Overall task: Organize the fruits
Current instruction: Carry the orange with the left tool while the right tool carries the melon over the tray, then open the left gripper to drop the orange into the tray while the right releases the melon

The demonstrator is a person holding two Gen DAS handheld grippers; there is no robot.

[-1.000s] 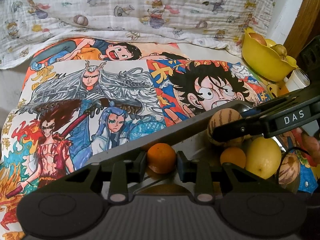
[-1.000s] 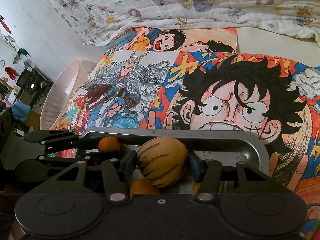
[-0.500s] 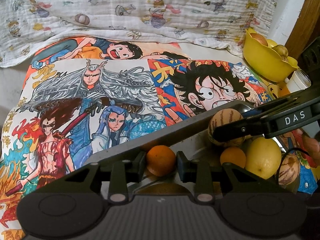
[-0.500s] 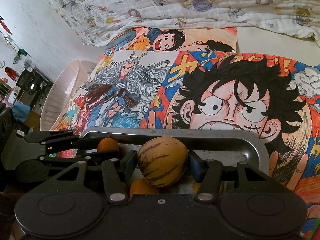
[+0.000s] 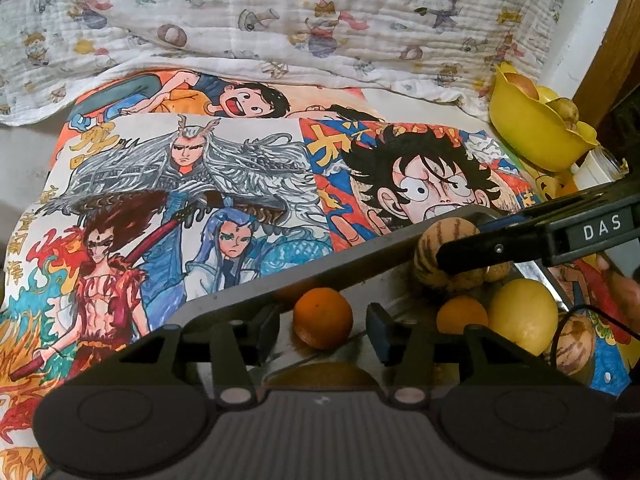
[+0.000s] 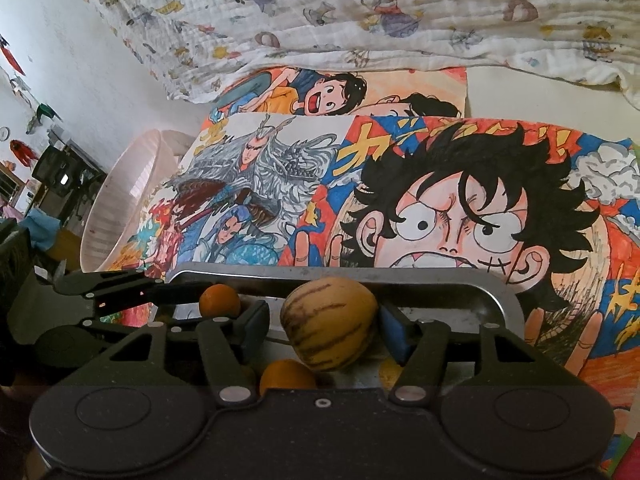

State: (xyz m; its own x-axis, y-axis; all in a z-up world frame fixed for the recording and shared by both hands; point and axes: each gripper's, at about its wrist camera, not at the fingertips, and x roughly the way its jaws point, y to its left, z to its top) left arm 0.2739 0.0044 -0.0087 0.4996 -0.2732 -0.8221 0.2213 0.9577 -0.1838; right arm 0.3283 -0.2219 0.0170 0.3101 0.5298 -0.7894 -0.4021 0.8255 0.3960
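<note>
Where right tongs [image 5: 472, 260] cross, striped fruit [image 5: 444, 248] half hidden, tray [image 5: 360, 268] edge cut.

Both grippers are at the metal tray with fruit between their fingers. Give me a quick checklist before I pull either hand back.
1. Left gripper released: ok. Its jaws are opening, with gaps on both sides of the orange.
2. Orange resting in the metal tray: ok.
3. Right gripper released: ok. Its jaws are opening; the pads look just clear of the striped melon.
4. Melon settled: cannot tell. It sits over another orange, so it may roll.
5. Grippers clear of each other: ok, side by side and apart.
6. Yellow bowl still holds fruit: not ok, sorting unfinished.
</note>
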